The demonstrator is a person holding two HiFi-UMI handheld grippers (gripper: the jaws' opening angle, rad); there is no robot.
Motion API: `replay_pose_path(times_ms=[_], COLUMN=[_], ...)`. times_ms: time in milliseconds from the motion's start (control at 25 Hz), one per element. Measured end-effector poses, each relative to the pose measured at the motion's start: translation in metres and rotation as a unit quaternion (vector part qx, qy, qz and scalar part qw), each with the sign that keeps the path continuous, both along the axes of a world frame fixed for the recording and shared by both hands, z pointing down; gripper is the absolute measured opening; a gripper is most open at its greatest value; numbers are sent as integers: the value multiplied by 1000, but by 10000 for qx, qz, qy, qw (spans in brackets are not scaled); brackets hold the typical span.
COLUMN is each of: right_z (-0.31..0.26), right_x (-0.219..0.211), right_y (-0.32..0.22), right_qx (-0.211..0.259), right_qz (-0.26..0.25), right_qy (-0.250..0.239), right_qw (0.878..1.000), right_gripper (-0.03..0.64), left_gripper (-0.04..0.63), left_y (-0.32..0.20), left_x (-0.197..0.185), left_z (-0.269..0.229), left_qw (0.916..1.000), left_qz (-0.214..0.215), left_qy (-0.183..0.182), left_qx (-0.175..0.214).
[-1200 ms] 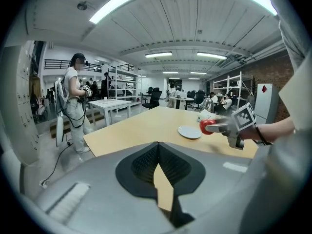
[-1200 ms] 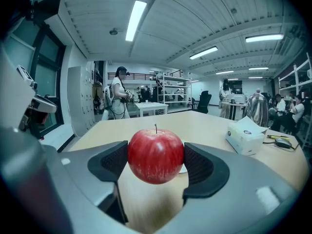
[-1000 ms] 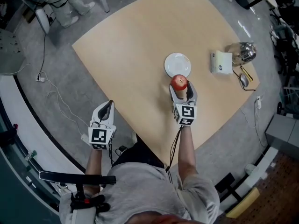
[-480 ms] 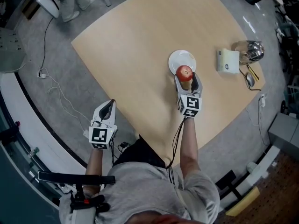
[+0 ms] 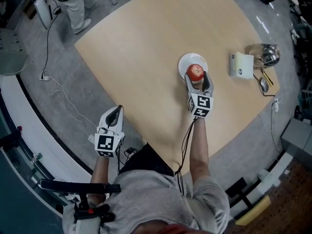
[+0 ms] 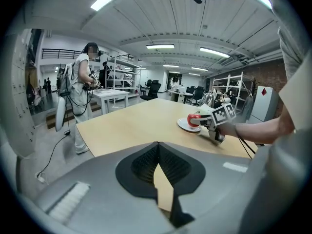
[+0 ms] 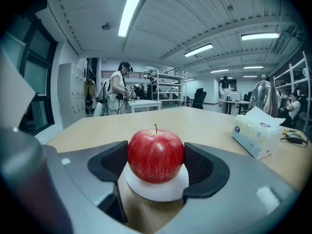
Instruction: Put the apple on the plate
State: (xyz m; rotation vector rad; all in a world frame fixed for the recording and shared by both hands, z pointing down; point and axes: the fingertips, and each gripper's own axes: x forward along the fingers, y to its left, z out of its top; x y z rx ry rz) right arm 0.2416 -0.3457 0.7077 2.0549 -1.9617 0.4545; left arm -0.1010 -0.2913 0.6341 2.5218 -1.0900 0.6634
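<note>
My right gripper (image 5: 197,77) is shut on the red apple (image 5: 196,72), its black pads (image 7: 111,161) pressing both sides of the apple (image 7: 156,154). The apple sits directly over the near part of the white plate (image 5: 185,62) on the wooden table (image 5: 146,38). In the right gripper view the plate (image 7: 156,193) shows just under the fruit; I cannot tell whether they touch. My left gripper (image 5: 114,115) hangs off the table's near left edge, shut and empty. Its view (image 6: 158,147) shows the apple (image 6: 193,119) and plate (image 6: 184,126) far off.
A tissue box (image 5: 242,65) stands right of the plate, with a metal kettle (image 5: 265,54) and a mouse (image 5: 263,84) beyond it at the table's right edge. A person (image 5: 73,4) stands off the far left corner. Cables (image 5: 53,91) lie on the floor.
My right gripper has carried the apple away from me, from the plate's near edge to over the plate. The left gripper has stayed where it was.
</note>
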Motion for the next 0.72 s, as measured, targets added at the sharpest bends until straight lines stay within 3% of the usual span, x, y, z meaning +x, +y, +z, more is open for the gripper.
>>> replay_pose_path(times_ms=[720], right_z=[15], right_x=[15], right_y=[-12], right_qx=[116], right_qz=[55], right_qy=[1], right_qw=[9999], right_gripper=[368], left_gripper=[18], left_y=[-1], left_x=[7], left_z=[6], left_qw=[9999], left_qz=[-93], left_qy=[25], left_qx=[-110])
